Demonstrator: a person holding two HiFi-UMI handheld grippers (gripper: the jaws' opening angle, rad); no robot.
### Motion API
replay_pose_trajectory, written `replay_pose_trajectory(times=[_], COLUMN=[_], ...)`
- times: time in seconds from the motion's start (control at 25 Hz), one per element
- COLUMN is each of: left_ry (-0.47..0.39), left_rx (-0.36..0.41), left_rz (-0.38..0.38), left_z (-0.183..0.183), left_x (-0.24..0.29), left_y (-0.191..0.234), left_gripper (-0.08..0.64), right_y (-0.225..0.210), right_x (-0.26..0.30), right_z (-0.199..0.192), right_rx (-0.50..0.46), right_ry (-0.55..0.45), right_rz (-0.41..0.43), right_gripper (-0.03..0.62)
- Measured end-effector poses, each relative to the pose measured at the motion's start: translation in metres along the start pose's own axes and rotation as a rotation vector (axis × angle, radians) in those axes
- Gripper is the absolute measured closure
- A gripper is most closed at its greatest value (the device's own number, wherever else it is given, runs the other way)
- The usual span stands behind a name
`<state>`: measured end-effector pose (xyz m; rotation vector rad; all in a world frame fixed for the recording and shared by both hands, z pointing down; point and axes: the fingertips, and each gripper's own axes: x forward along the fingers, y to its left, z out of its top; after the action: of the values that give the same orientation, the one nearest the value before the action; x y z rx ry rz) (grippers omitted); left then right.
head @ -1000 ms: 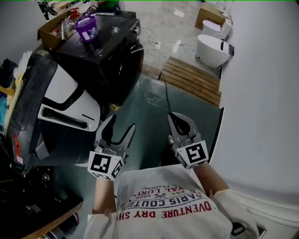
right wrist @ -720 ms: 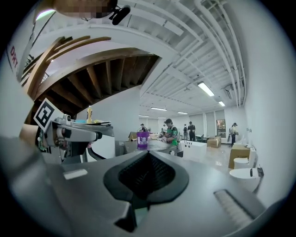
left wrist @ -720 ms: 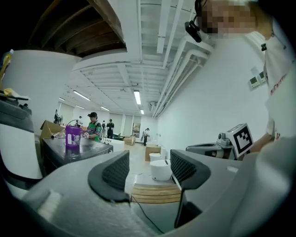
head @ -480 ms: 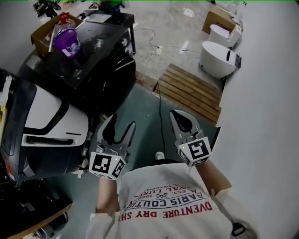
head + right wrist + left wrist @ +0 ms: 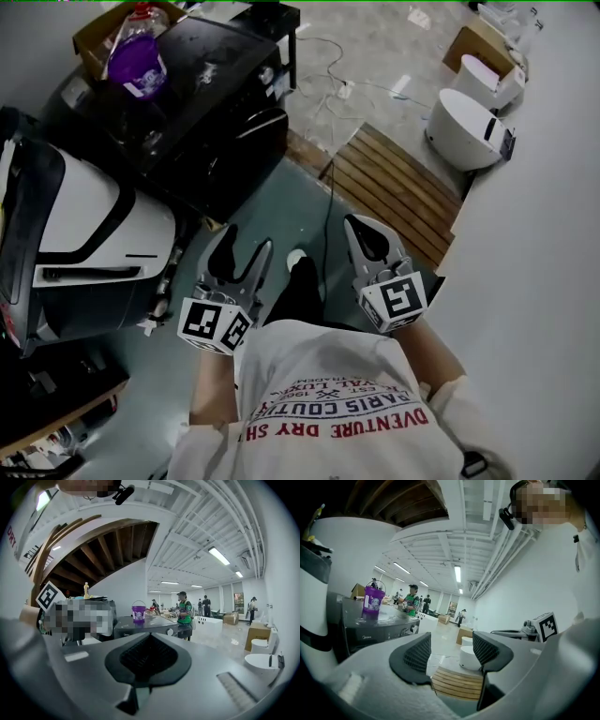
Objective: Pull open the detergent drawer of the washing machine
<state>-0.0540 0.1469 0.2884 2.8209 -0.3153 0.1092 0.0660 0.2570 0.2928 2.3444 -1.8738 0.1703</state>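
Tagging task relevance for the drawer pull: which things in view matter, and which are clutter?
Job:
black washer, drawer not made out
left hand-held gripper, open
right hand-held gripper, shut

Lying about:
purple tub on the washer
wooden pallet
toilets
white appliance at left

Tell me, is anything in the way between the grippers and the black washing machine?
Nothing visible is. Only green floor lies between the washing machine and the left gripper, open and empty, and the right gripper, shut and empty. The white appliance stands off to one side. The drawer itself cannot be made out.
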Motion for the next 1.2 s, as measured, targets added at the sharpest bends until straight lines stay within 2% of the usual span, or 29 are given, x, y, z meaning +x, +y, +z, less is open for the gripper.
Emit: replay_pose_trajectory(times=[0.12,0.32,0.52,0.76,0.92,1.04,1.2], left_ry=[-0.008,-0.041,-0.076,-0.110,-0.125,-0.184,-0.268], left_rx=[-0.045,-0.070,-0.150,-0.137,-0.225,-0.282,-0.425], left_rz=[0.037,0.065,0.136,0.209,0.260,0.312,0.406], left_z=[-0.003,0.007,0.011,0.012,-0.006,-0.023,-0.040], left_x=[0.024,0.081,0.126,0.151,0.150,0.142,0.130], left_y=[0.025,0.070,0.129,0.180,0.211,0.241,0.282], left_gripper=[0.281,0.279,0.279,0.279,0.279,0.279,0.281], right_y=[-0.011,-0.033,-0.050,-0.048,-0.029,-0.011,0.013], right_x=[0.035,0.109,0.190,0.276,0.310,0.331,0.360], right_z=[-0.002,0.001,0.004,0.006,0.001,-0.009,-0.024], right_rx=[-0.004,-0.032,-0.046,-0.076,-0.082,-0.084,-0.087], right_ry=[0.008,0.022,0.048,0.055,0.078,0.091,0.109], right_rz=[0.049,0.124,0.214,0.332,0.398,0.467,0.557], right_gripper=[0.591,0.591,0.591,0.591,0.591,0.591,0.591])
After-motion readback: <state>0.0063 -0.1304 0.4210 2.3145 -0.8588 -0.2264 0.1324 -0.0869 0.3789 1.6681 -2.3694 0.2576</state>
